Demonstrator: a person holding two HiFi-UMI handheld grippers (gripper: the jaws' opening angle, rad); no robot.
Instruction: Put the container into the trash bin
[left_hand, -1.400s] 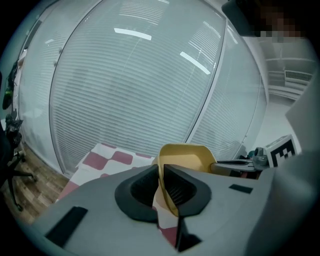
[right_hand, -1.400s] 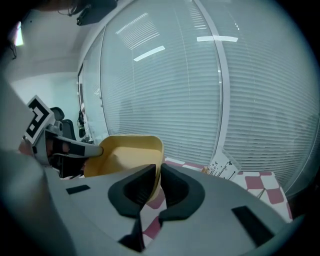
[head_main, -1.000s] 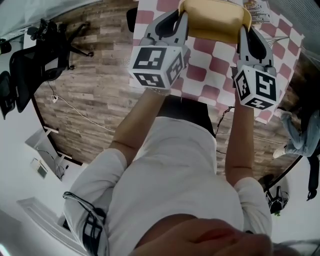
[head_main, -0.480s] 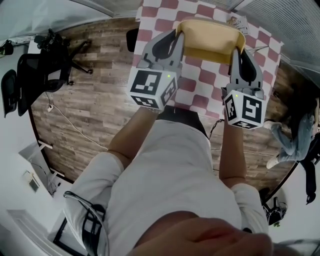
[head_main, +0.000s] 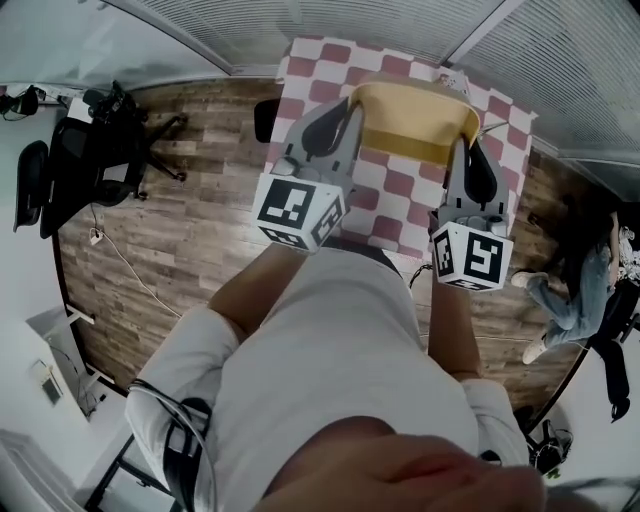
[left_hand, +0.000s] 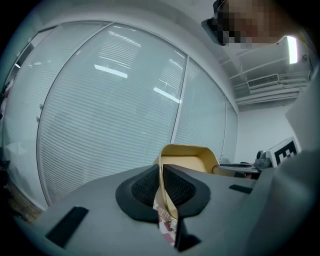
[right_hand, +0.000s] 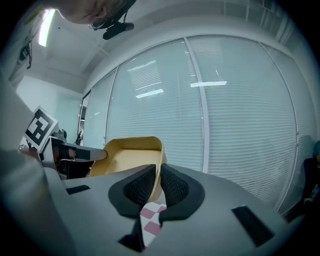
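You hold the yellow container (head_main: 415, 125) in the air between both grippers, above the checked tablecloth (head_main: 398, 188) on the table. Your left gripper (head_main: 348, 108) has the container's left wall between its ribbed pads, and its jaws are closing tighter on it. Your right gripper (head_main: 468, 150) is clamped on the right wall in the same way. The container sits open side up, level between the two grips, with the window blinds (left_hand: 100, 125) on its far side. Wooden floor (head_main: 190, 200) lies left of the table, with a black office chair (head_main: 90, 150) at the far left
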